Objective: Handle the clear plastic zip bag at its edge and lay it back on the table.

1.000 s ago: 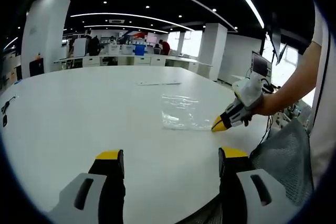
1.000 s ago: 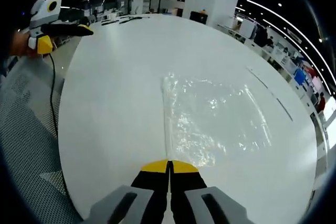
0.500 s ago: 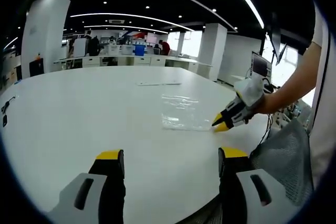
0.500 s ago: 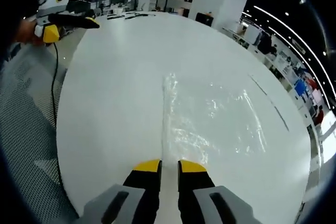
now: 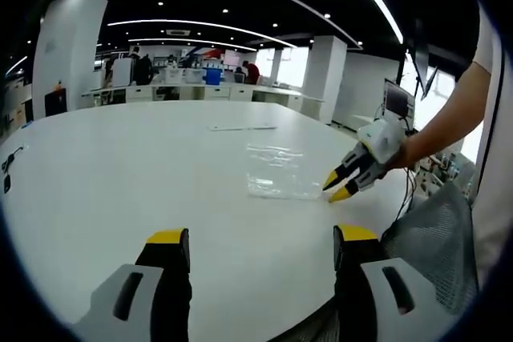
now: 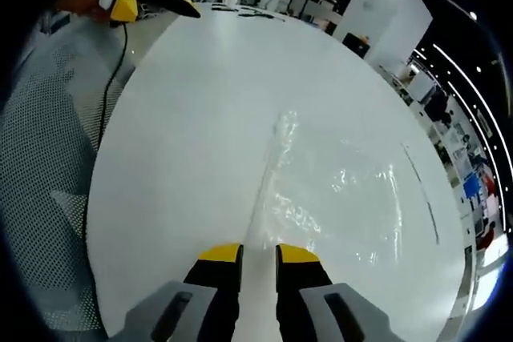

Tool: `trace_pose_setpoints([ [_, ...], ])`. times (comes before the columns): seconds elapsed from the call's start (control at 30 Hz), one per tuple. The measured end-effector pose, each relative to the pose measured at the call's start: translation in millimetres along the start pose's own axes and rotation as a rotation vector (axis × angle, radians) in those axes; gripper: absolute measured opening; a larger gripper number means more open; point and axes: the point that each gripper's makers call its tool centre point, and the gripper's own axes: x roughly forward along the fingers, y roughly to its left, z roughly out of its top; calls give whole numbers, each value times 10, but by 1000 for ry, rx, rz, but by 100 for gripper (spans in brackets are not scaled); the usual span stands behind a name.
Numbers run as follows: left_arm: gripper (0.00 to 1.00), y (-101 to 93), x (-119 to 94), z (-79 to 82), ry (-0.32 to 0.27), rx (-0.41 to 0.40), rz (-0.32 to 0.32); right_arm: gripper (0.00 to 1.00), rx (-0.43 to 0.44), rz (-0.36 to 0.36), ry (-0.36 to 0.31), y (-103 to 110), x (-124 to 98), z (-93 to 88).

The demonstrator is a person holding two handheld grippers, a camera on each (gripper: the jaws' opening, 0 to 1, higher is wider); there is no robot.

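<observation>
Now, left to right across the scene:

Left hand-held gripper (image 5: 260, 250): its yellow-tipped black jaws stand wide apart over bare tabletop, well apart from the bag; it holds nothing. In the right gripper view it sits far off at the top left (image 6: 172, 4).

Table: large round white table (image 5: 120, 166), smooth and mostly bare, with a thin pale strip lying beyond the bag.

Bag: clear plastic zip bag (image 6: 337, 198), lying flat and wrinkled on the table, ahead and to the right of the left gripper in the left gripper view (image 5: 276, 174).

Long axis: in the right gripper view the bag's near edge runs as a straight seam away from the jaws, roughly in line with the gap between them.

Right hand-held gripper (image 6: 259, 255): jaws narrowly parted, gripping nothing; the bag's edge lies just ahead of the tips. In the left gripper view it hangs just beside the bag's right edge (image 5: 337, 186), jaws visibly apart.

Nearer hand: clearly the right.

Judgement: the bag looks already laid down; any further handling would fall to the right gripper, closing along that seam.
</observation>
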Motion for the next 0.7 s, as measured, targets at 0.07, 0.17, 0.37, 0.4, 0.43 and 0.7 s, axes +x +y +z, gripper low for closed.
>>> trace_pose_setpoints([
  [0.07,72,14,2,-13,2,0,0,12,-28,17,1,10,3,9],
  [0.17,72,20,3,-19,3,0,0,11,-53,42,4,18,13,19],
  [0.37,73,26,4,-24,5,3,3,9,-47,73,16,10,41,48],
  [0.4,73,27,4,-25,4,3,3,8,-53,80,15,21,44,48],
  [0.43,73,25,6,-27,5,1,1,7,-54,80,16,20,49,42],
  [0.7,72,-12,8,-10,8,3,0,0,-49,95,12,59,61,42],
])
